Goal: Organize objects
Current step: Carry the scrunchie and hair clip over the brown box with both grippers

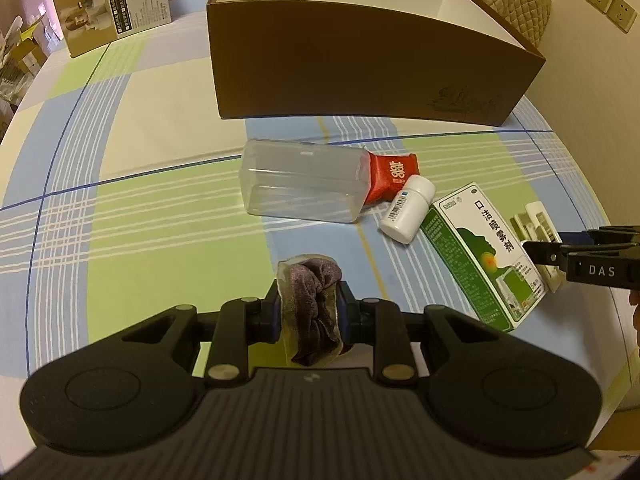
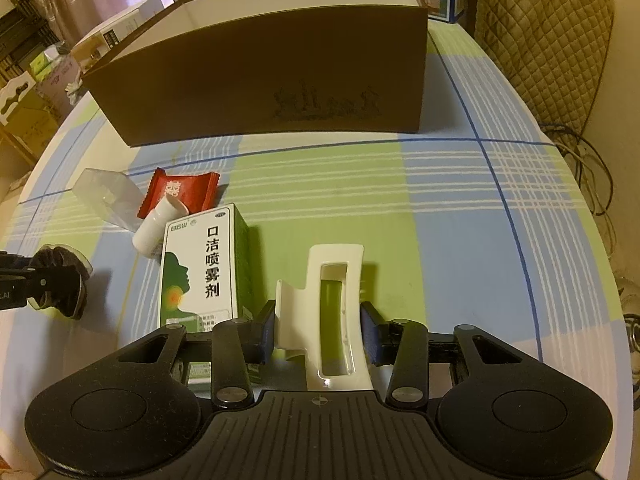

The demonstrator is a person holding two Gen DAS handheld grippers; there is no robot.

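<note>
While the left tongs (image 1: pixel 310 312) clench a purple scrunchie (image 1: pixel 314 304) just above the worktop (image 1: pixel 140 200), the brown box (image 1: pixel 360 76) lies straight ahead beyond a clear case (image 1: pixel 300 186). In the right wrist view, the right tongs (image 2: pixel 318 336) grasp a white hair claw (image 2: pixel 332 300), long axis pointing at the box, seemingly the nearer hand; only here the claw's grip shows.

Left gripper (image 1: pixel 310 312) clamps a purple scrunchie (image 1: pixel 314 300) in clear wrap above a plaid-covered desk (image 1: pixel 140 200). Beyond lie a clear plastic case (image 1: pixel 300 186), red packet (image 1: pixel 394 172), white bottle (image 1: pixel 408 208), green box (image 1: pixel 484 256), and brown open box (image 1: pixel 360 68).
</note>
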